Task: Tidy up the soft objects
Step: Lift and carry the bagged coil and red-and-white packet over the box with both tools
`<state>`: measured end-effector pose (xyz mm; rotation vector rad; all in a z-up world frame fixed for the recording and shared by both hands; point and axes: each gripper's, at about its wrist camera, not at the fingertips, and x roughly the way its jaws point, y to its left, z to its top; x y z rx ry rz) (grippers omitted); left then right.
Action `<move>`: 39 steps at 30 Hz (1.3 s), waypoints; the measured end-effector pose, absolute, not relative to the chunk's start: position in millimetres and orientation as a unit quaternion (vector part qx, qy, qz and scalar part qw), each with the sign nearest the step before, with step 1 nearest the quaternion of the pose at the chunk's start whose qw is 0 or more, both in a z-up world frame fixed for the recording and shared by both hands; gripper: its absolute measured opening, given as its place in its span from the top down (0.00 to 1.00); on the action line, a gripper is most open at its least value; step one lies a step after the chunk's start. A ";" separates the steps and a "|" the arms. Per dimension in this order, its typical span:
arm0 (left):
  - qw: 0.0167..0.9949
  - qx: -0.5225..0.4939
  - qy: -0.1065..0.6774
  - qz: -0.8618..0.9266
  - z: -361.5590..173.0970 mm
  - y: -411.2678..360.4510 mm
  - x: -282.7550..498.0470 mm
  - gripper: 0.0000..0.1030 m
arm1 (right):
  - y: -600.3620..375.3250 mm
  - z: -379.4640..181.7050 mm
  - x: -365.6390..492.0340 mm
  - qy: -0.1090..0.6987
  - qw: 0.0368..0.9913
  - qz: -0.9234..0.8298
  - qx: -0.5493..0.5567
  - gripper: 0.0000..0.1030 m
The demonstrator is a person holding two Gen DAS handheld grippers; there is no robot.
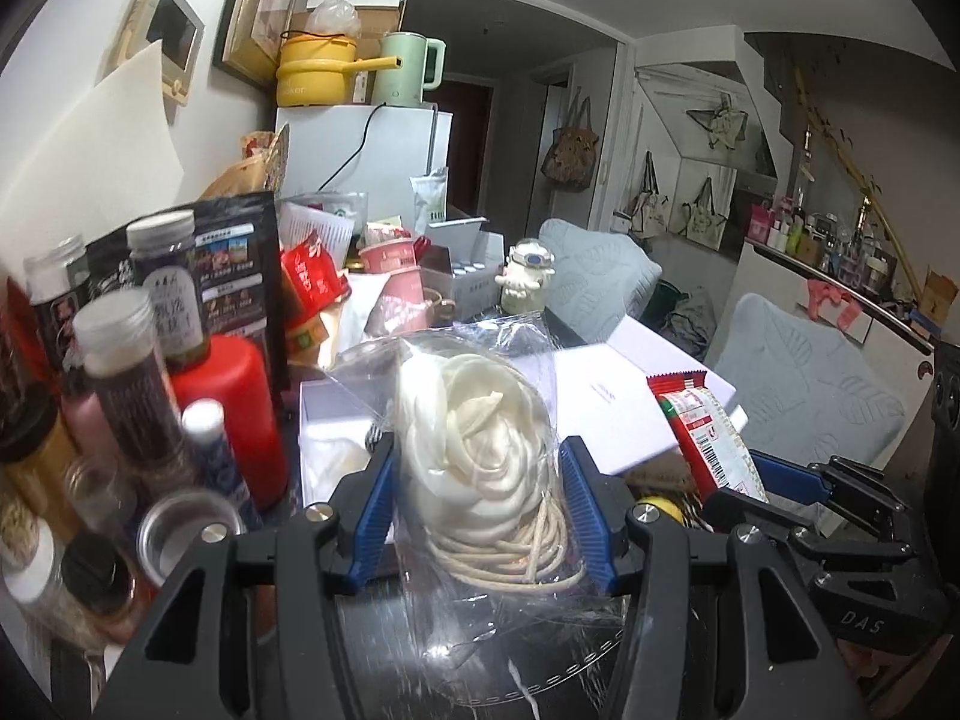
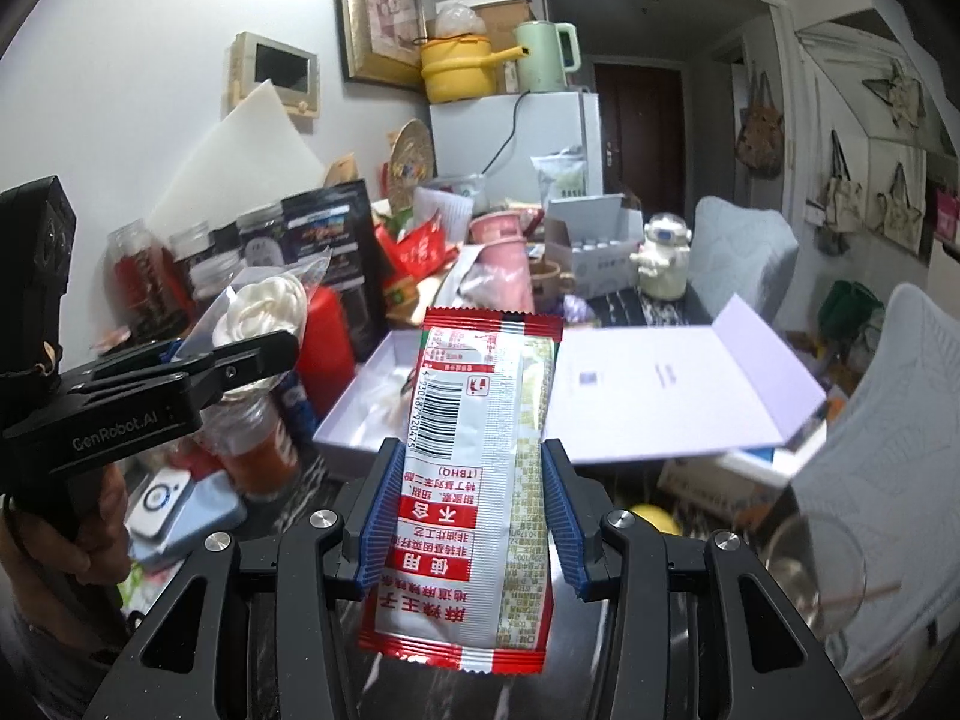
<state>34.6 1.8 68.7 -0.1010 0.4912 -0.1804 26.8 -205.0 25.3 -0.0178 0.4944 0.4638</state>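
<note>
My left gripper [image 1: 477,480] is shut on a clear plastic bag holding a cream fabric flower and coiled cord [image 1: 480,450], held above the cluttered table. The bag and left gripper also show in the right wrist view [image 2: 264,306], at the left. My right gripper [image 2: 471,486] is shut on a red and white snack packet [image 2: 480,468], held upright above the table. The packet shows in the left wrist view [image 1: 702,432], with the right gripper [image 1: 798,480] at the right. An open white box [image 2: 384,384] with its lid [image 2: 666,384] folded back lies just beyond both grippers.
Jars and a red bottle [image 1: 222,408] crowd the left. A pink cup [image 2: 501,264], a small robot figurine [image 2: 663,264] and a carton [image 2: 594,240] stand behind the box. Grey cushioned chairs [image 1: 804,396] are to the right. A wine glass [image 2: 816,576] is at the lower right.
</note>
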 end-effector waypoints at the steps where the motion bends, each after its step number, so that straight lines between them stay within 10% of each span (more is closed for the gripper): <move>1: 0.965 -0.050 0.241 -0.090 70.6 2.3 38.6 0.49 | -205.8 28.0 31.3 0.240 0.944 0.228 -0.009 0.57; 39: 0.970 -0.032 0.237 -0.035 59.7 29.9 199.0 0.49 | -159.0 33.3 218.3 0.225 0.946 0.232 0.000 0.57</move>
